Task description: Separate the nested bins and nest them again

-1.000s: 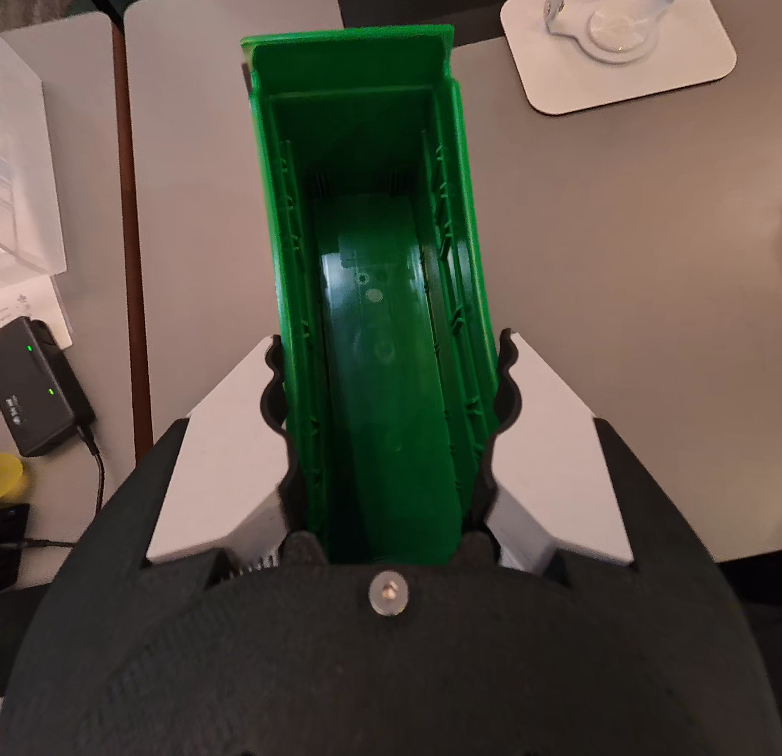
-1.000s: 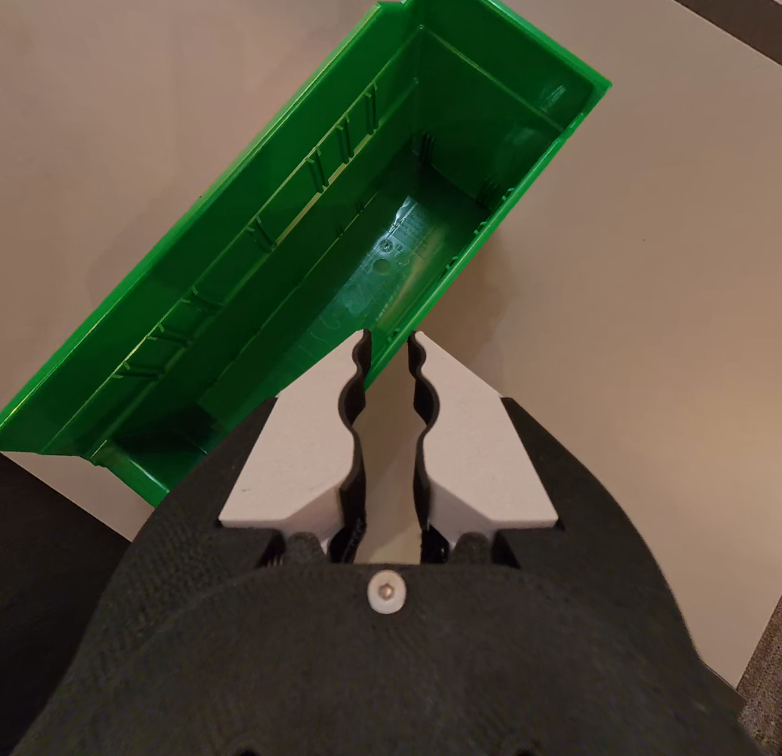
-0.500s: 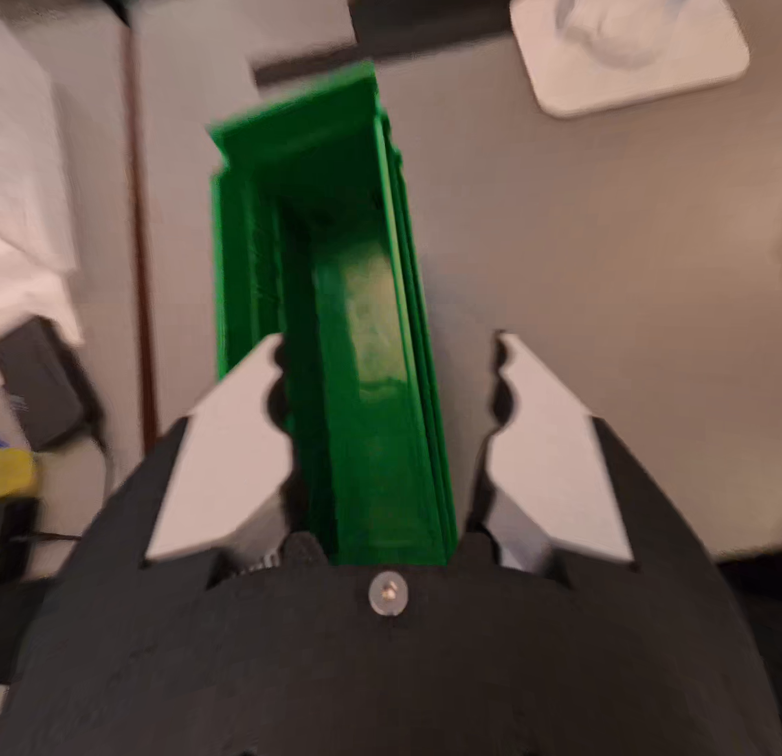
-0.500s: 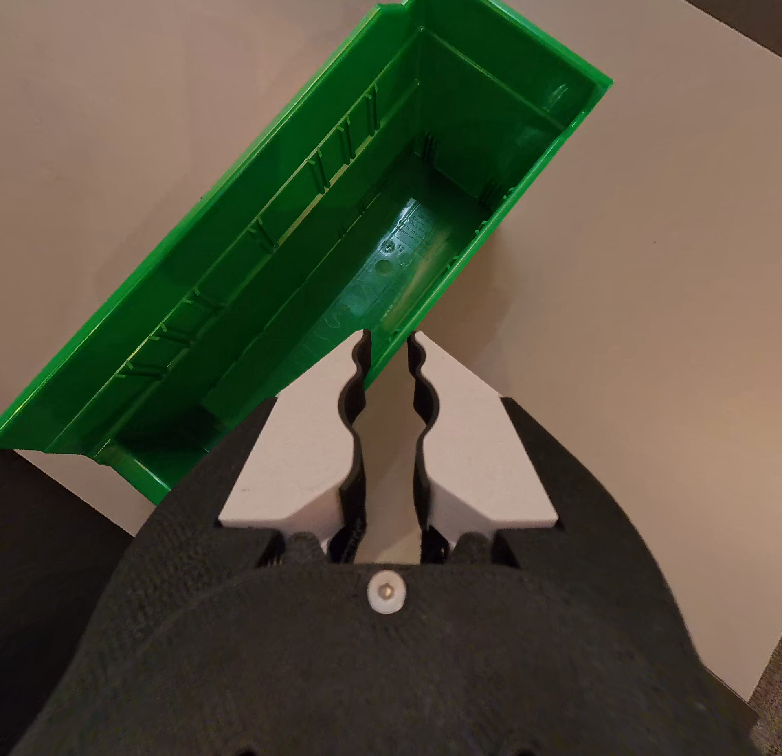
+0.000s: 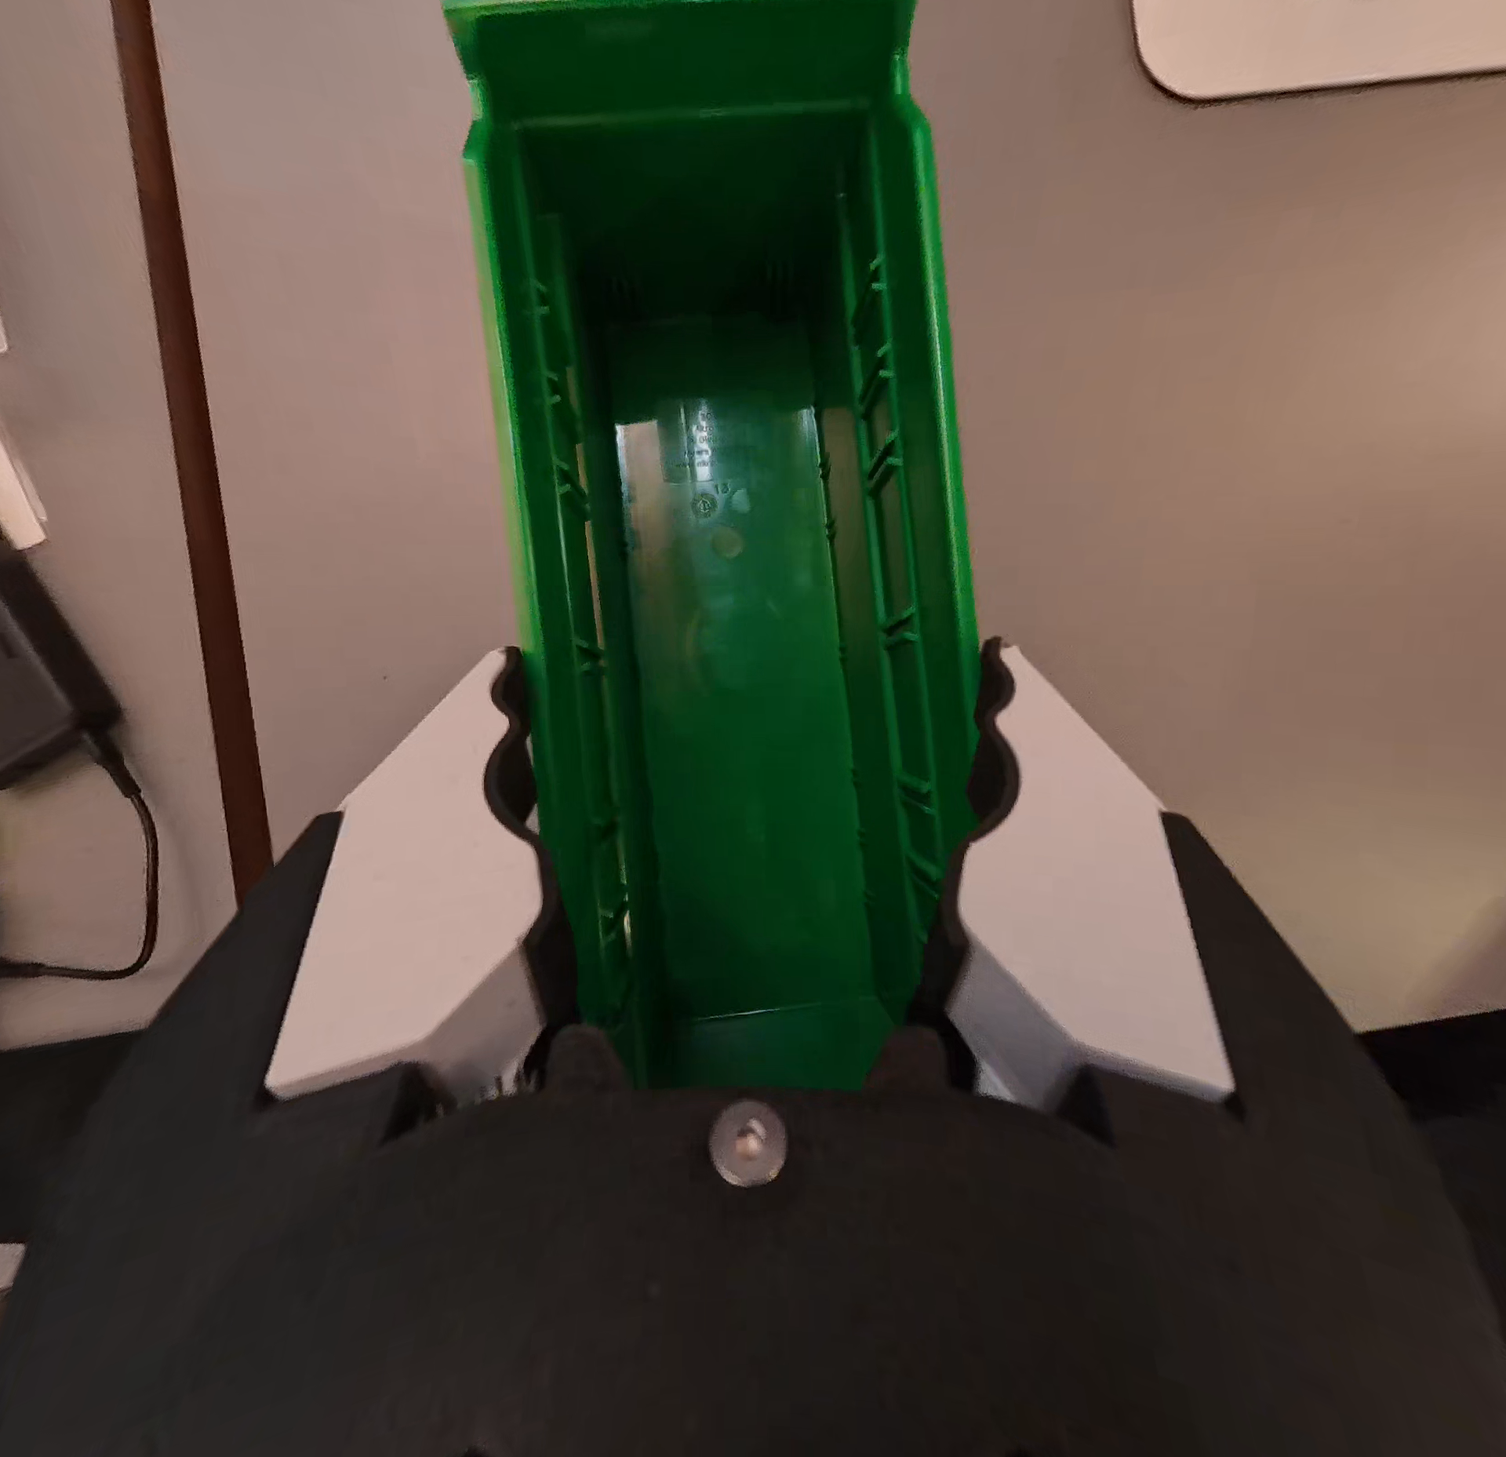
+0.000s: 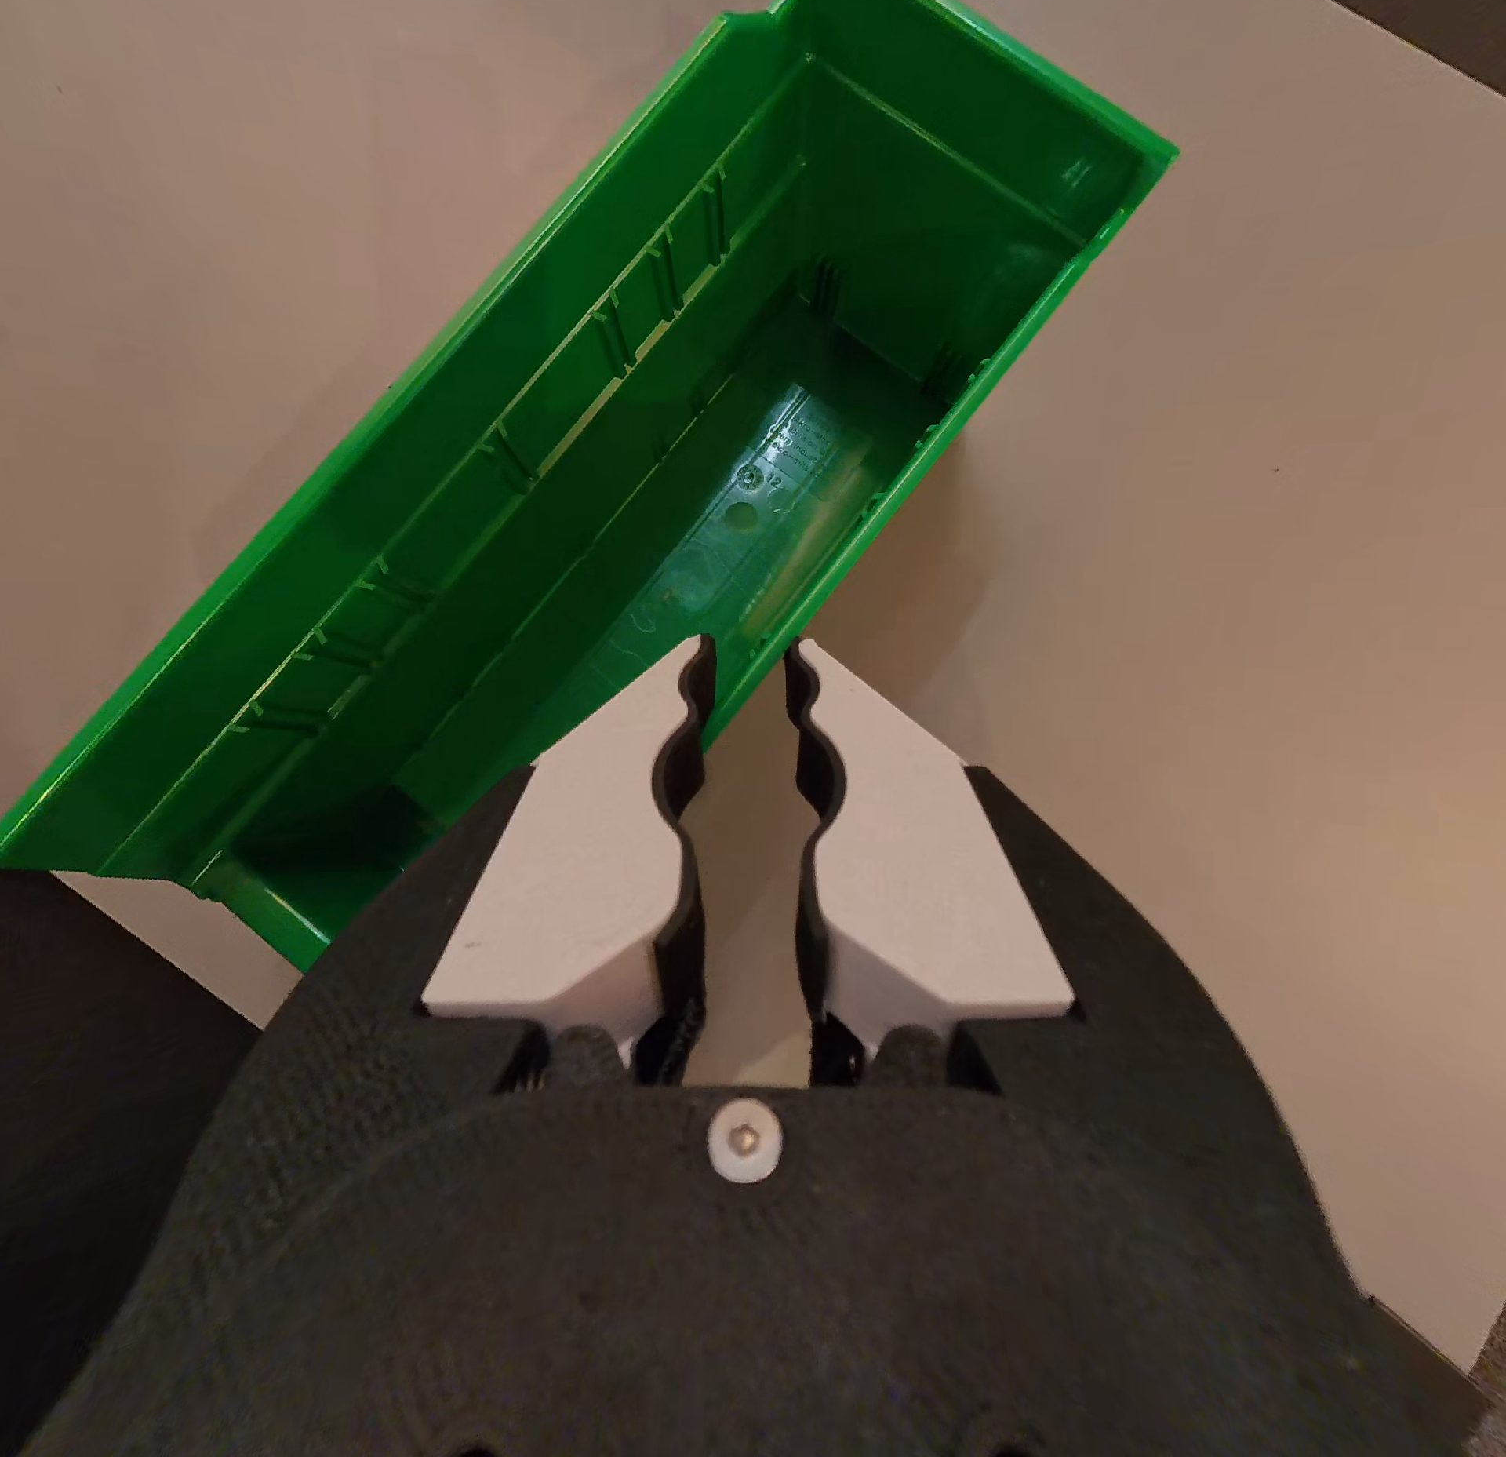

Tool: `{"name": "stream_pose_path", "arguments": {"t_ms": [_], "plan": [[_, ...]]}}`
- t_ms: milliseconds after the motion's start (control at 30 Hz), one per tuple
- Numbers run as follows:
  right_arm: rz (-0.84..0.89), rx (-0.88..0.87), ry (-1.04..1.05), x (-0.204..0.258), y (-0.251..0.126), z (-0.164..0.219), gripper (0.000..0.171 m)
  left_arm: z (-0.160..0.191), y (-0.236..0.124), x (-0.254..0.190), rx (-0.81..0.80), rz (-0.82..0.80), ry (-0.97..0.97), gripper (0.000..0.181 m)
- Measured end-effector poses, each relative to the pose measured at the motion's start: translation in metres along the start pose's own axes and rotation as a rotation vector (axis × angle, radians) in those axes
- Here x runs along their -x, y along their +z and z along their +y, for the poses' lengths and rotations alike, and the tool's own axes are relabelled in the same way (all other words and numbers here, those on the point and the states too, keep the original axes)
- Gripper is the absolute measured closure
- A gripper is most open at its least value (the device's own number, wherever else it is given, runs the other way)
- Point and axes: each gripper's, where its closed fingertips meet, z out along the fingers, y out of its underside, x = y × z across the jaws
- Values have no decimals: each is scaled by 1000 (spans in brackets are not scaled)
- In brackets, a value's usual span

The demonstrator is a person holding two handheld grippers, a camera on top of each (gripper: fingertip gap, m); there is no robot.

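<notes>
In the left wrist view a long green bin (image 5: 725,684) runs lengthwise away from the camera, open side toward me. My left gripper (image 5: 754,668) straddles its near end, with both fingers pressed on its outer side walls. In the right wrist view a second green bin (image 6: 570,472) lies diagonally on the beige table (image 6: 1222,603), empty and open side up. My right gripper (image 6: 750,660) hovers at the bin's right long wall. Its fingers stand a narrow gap apart, with the wall's rim just at the left fingertip (image 6: 693,668). Nothing is held between them.
A white pad-like base (image 5: 1320,24) lies at the top right of the left wrist view. A dark seam (image 5: 179,440) between tables runs down the left, with a black device and cable (image 5: 49,725) beyond it. The table's near edge and dark floor (image 6: 98,1092) show at the lower left of the right wrist view.
Half a second ago the left view was blurred, with the bin skewed left and off the right finger. Now the bin sits centred between both fingers, nearer the table. The right view has barely changed.
</notes>
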Motion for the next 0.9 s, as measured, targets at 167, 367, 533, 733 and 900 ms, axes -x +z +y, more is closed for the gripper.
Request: {"name": "stream_pose_path", "arguments": {"t_ms": [167,367,533,733,900], "plan": [[-12,-7,3,1,0,-1,156,-3,-1,-1,-21,4,10,86],[-20,-14,9,1,0,-1,156,-5,-4,-4,-71,0,18,93],[-24,-17,12,1,1,-1,156,-10,-7,-7,-99,4,28,95],[-28,-19,15,1,1,-1,156,-33,-36,-3,-244,78,-32,171],[-27,-18,13,2,1,-2,156,-16,-23,-8,-74,61,37,81]]}}
